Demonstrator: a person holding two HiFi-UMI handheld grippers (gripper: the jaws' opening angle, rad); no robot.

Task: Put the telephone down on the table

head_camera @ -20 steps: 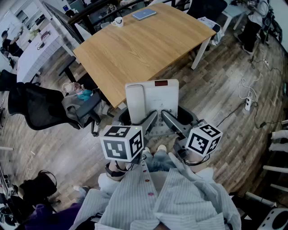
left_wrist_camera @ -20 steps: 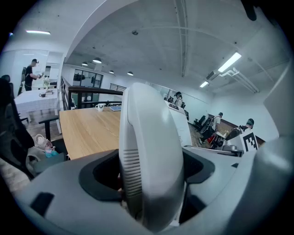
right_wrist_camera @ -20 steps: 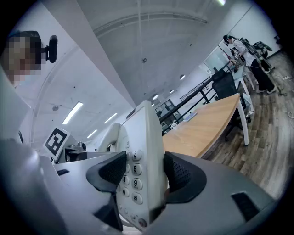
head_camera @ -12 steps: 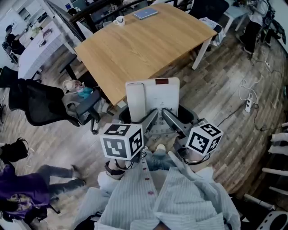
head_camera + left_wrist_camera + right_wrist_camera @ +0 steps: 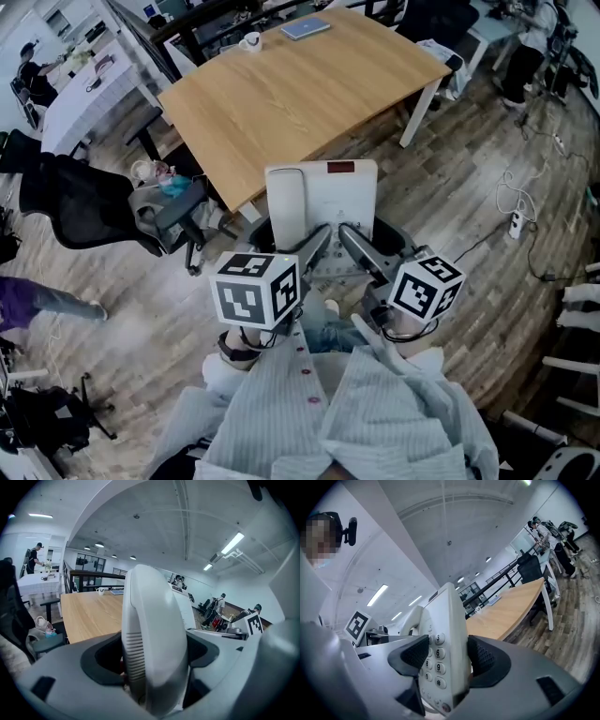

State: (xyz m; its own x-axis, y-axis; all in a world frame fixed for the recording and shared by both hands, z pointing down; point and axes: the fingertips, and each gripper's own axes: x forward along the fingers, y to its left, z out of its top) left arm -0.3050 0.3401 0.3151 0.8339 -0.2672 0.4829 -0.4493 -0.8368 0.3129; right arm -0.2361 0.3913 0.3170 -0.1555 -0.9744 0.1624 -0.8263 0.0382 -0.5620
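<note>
Between my two pairs of jaws, centre frame: the telephone [image 5: 322, 199], gripped from both sides.

On my left gripper [image 5: 315, 246] the pads [image 5: 101, 656] stand wide apart and press on either side of the handset end. My right gripper [image 5: 354, 246] clamps the keypad edge the same way, with its pads [image 5: 487, 660] against front and back beside the number keys. So carried, the telephone sits just below the near edge of the wooden table [image 5: 281, 103], above the plank floor [image 5: 450, 216]. A white mug [image 5: 249, 42] and a flat grey-blue thing [image 5: 302, 28] lie at the table's far end, top of frame. A black office chair [image 5: 84, 216] stands at the left.
</note>
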